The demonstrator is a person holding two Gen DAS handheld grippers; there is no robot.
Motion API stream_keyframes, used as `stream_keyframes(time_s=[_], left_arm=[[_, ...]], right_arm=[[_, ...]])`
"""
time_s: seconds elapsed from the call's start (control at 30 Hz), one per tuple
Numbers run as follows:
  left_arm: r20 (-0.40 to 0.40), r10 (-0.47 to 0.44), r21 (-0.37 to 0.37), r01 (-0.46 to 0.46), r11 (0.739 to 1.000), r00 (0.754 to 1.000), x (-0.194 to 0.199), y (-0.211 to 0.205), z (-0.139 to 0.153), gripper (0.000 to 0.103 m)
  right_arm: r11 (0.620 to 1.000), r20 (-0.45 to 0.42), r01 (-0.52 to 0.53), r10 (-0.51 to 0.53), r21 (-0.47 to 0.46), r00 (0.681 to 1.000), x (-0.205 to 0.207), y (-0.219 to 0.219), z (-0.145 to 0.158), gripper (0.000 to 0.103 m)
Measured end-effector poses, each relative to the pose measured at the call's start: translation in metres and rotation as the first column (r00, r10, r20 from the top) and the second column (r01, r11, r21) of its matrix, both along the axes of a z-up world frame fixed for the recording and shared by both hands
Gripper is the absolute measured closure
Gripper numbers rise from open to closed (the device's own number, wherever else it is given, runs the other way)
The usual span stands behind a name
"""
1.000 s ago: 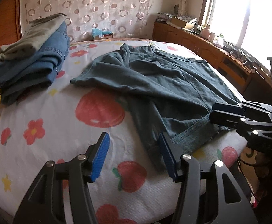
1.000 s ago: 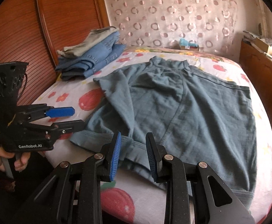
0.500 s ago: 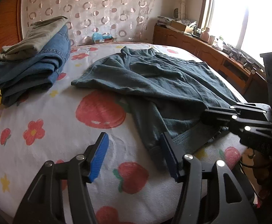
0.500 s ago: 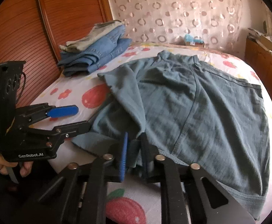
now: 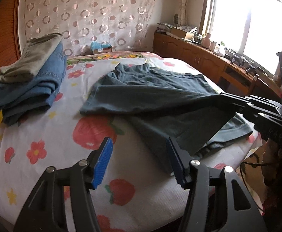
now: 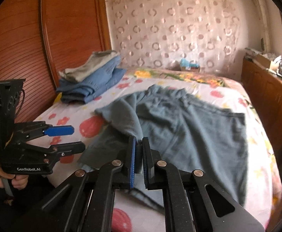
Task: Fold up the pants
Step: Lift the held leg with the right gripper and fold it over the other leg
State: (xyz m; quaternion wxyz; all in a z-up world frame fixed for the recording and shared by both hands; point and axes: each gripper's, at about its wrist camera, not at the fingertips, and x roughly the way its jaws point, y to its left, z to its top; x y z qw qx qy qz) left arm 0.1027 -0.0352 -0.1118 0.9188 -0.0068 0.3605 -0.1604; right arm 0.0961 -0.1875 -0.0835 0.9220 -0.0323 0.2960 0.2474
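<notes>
The right gripper (image 6: 138, 159) was shut tight on the near edge of the pants (image 6: 189, 131). A bit of the gray-blue cloth was pinched between its 2 blue pads. In the left view, the cloth ran up from the bed (image 5: 44, 135) to the gripper's tip like a little tent. I think it was held that way so 1 side of the pants could be pulled up and laid over the other side.

The left gripper (image 5: 139, 161) was about half open, and it held nothing. Its 2 blue pads hung above the bed, just at the near corner of the pants, and only the bed cover and that corner showed in the gap. It was probably waiting there so it could grab that corner too. With 2 grips, the edge would come up straight and not sag. A hand (image 6: 11, 177) held its handle at the side of the bed.

The pants lay flat in the middle of the bed, with 1 leg flopped over to the left. They were not folded yet.

Farther back, by the wooden headboard (image 6: 25, 48), sat a pile of folded clothes (image 5: 28, 83). It was well apart from the pants, so finished things likely go there.
</notes>
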Motion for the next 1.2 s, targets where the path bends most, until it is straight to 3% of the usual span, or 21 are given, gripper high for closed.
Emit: stream_keyframes(time_s=[0.27,0.63,1.2], left_arm=[[0.013,-0.045,-0.02,0.045,0.999,0.999,0.01,-0.022,0.013,0.046],[-0.002,-0.09,0.008,0.09,0.996,0.996,0.02,-0.055,0.011,0.046],[-0.025,-0.103,0.037,0.104,0.994,0.994,0.022,-0.072,-0.002,0.046]], right_arm=[[0.997,0.048,0.075,-0.074,-0.022,0.996,-0.006,-0.034,0.012,0.099],[0.988,0.072,0.157,-0.156,-0.007,0.985,-0.024,-0.082,0.017,0.099],[0.973,0.019,0.228,-0.228,-0.037,0.974,-0.034,-0.114,-0.005,0.099]])
